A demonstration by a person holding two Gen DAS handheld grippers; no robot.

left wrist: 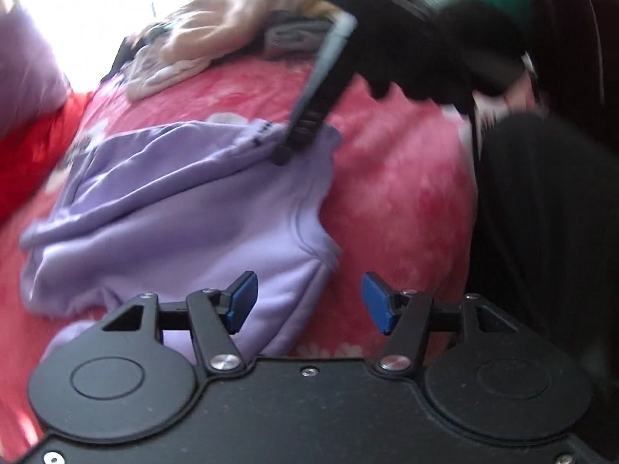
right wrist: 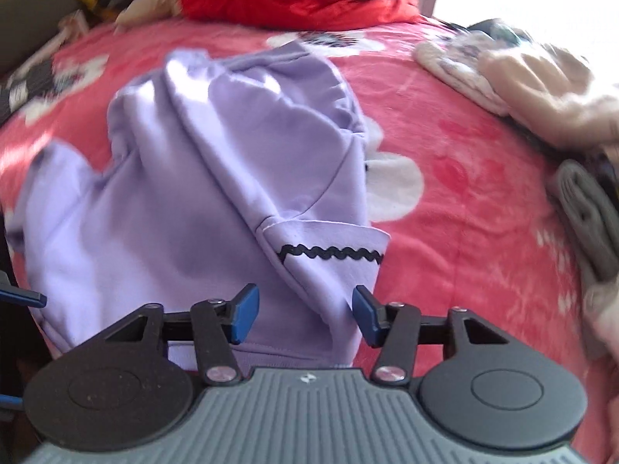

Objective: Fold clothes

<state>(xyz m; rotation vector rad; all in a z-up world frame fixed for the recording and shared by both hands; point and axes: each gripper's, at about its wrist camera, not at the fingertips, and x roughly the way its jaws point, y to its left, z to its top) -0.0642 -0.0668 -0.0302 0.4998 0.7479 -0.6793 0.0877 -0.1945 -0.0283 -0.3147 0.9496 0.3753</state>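
A lilac garment (left wrist: 174, 212) lies crumpled on a pink flowered bedspread (left wrist: 406, 178). My left gripper (left wrist: 309, 301) hovers open over its near right corner, and its blue pads do not press the cloth. In the right wrist view the same lilac garment (right wrist: 193, 174) shows a sleeve cuff with black zigzag trim (right wrist: 332, 253). My right gripper (right wrist: 305, 317) stands open with that sleeve's fold between its pads, which do not pinch it. The left wrist view shows the right gripper (left wrist: 284, 154) coming down onto the garment's far edge.
A pile of beige and grey clothes (right wrist: 541, 92) sits on the bedspread (right wrist: 464, 193) at the right. Red cloth (right wrist: 294, 0) and a lilac pillow lie at the far end. A person's dark-clad leg (left wrist: 541, 232) is at the bed's right side.
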